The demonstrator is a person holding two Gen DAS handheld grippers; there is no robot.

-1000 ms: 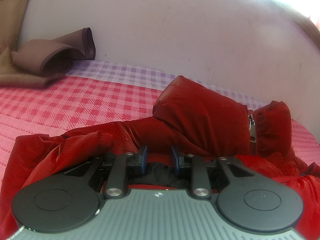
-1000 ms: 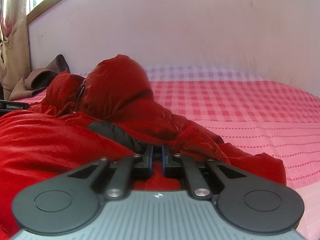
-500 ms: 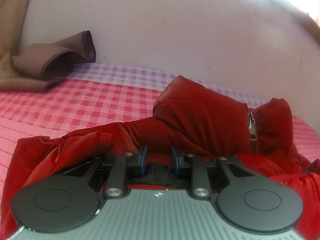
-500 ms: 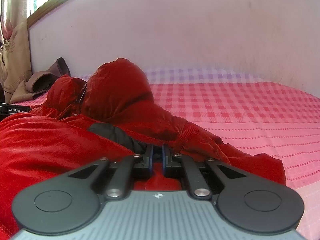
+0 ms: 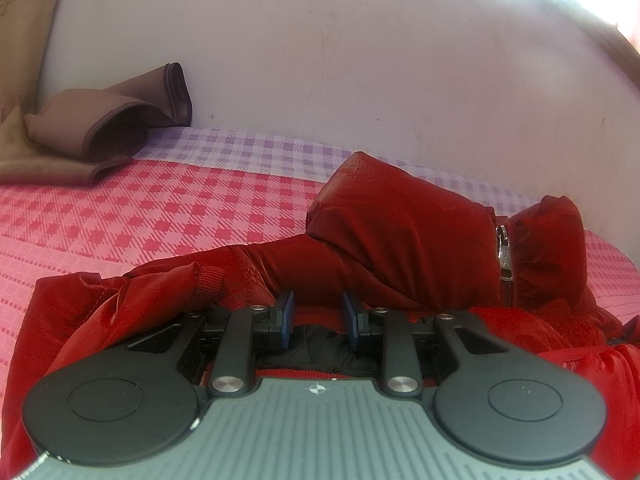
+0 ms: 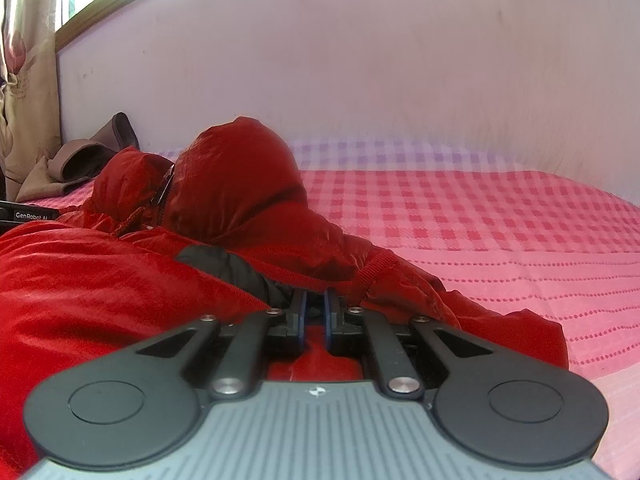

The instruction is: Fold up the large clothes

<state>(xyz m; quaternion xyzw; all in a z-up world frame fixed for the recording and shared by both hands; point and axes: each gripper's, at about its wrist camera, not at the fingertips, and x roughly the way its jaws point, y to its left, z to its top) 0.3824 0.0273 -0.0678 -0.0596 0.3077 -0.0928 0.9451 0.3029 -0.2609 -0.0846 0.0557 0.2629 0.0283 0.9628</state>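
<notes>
One red jacket (image 5: 400, 232) spread on the checked bed (image 5: 160, 216), bunched under and ahead of both claws, hood raised just beyond. Left claw (image 5: 318, 314) partly open over dark lining, gripping nothing. Right claw (image 6: 315, 312) nearly closed, red fabric between its fingers (image 6: 299, 312). One brown folded cloth (image 5: 108, 136) far ahead-left, by the wall (image 5: 360, 60).

Bright daylight, upper-corner window glare, fisheye edge bending, right-view blur.
</notes>
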